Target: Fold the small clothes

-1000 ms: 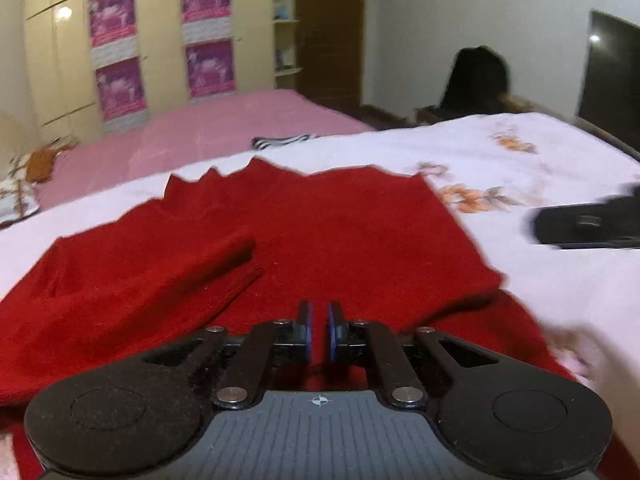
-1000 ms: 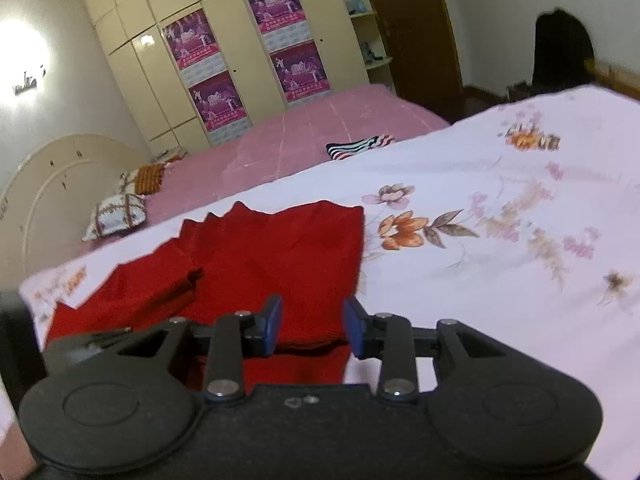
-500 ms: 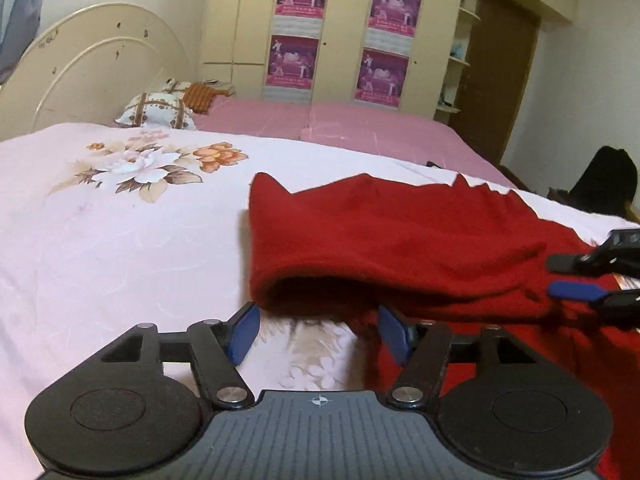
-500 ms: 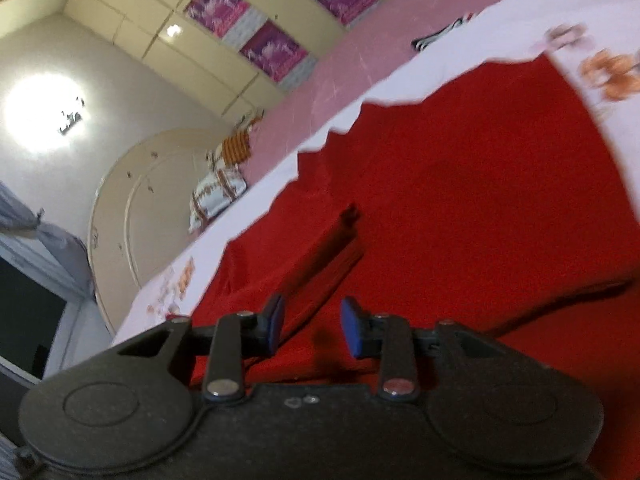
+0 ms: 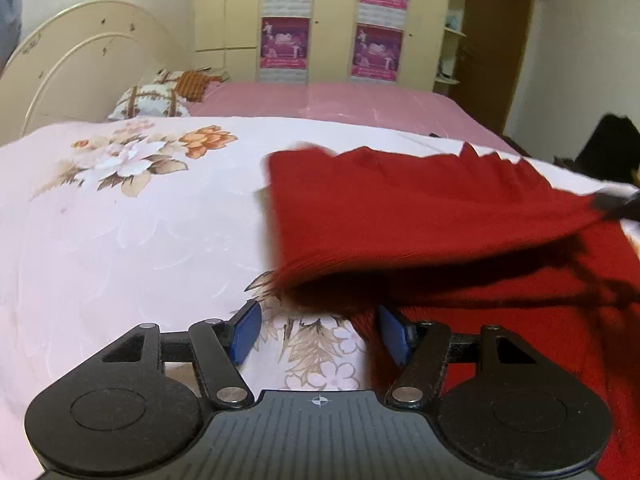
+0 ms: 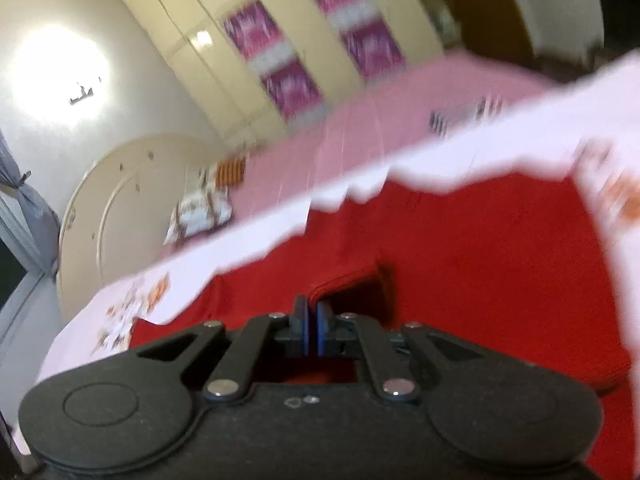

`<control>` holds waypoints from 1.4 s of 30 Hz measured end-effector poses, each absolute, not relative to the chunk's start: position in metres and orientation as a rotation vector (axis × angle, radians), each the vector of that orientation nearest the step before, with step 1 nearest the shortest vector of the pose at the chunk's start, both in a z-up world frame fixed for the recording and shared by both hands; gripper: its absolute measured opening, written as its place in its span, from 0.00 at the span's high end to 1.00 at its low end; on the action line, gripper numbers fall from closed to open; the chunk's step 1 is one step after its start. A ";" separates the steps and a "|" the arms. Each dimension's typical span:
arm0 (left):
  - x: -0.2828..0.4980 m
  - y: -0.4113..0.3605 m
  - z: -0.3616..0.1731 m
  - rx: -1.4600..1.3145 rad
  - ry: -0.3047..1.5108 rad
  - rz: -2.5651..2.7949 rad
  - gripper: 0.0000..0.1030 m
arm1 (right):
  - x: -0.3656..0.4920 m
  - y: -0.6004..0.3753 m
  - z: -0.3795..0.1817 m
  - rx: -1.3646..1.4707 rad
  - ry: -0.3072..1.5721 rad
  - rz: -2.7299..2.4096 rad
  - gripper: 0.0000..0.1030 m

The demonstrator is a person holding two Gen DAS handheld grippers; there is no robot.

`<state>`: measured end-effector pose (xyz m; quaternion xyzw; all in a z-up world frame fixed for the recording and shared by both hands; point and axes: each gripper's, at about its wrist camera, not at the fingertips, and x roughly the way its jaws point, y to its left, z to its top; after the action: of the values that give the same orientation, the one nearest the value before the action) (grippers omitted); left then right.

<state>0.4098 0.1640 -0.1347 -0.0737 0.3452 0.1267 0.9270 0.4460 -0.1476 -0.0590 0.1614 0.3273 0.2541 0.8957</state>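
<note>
Garment: a red knit (image 5: pixel 420 216) lies on the floral sheet (image 5: pixel 120 240), filling the right half of the left wrist view and the lower centre of the right wrist view (image 6: pixel 480 280).
Fold so far: one flap, likely a sleeve, is laid over the body; its rolled edge sits in shadow at centre frame, just above the left fingers. By my reading this is the first fold only.
Right gripper (image 6: pixel 311 326): fingers pressed together at the lower centre of its own view, apparently pinching a corner of the red fabric; the frame is blurred. In the left wrist view it shows at the right edge (image 5: pixel 616 200), with the cloth pulled up to a point.
Left gripper (image 5: pixel 318 334): fingers spread, nothing pinched; sheet between them, the flap's edge just beyond the right pad.
Left to do: the remaining folds and flattening; most of the task appears undone.
Surroundings: pink bed (image 5: pixel 340 100) behind, pillow (image 5: pixel 152 100) upper left, wardrobe (image 5: pixel 332 20) at top.
</note>
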 end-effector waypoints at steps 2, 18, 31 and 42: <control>0.410 0.162 -0.133 -0.129 0.710 0.248 0.38 | 0.432 -0.172 -0.048 0.293 0.621 0.498 0.95; 0.419 0.149 -0.126 -0.087 0.696 0.176 0.74 | 0.449 -0.260 -0.102 0.636 0.819 0.348 0.87; 0.407 0.149 -0.129 -0.110 0.670 0.165 0.88 | 0.426 -0.245 -0.085 0.249 0.757 0.378 0.94; 0.408 0.151 -0.129 -0.123 0.680 0.161 0.88 | 0.453 -0.221 -0.025 0.264 0.591 0.460 0.95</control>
<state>0.4080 0.1507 -0.1287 -0.0602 0.3331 0.0787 0.9377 0.4525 -0.2208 -0.0249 0.1286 0.2879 0.2240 0.9222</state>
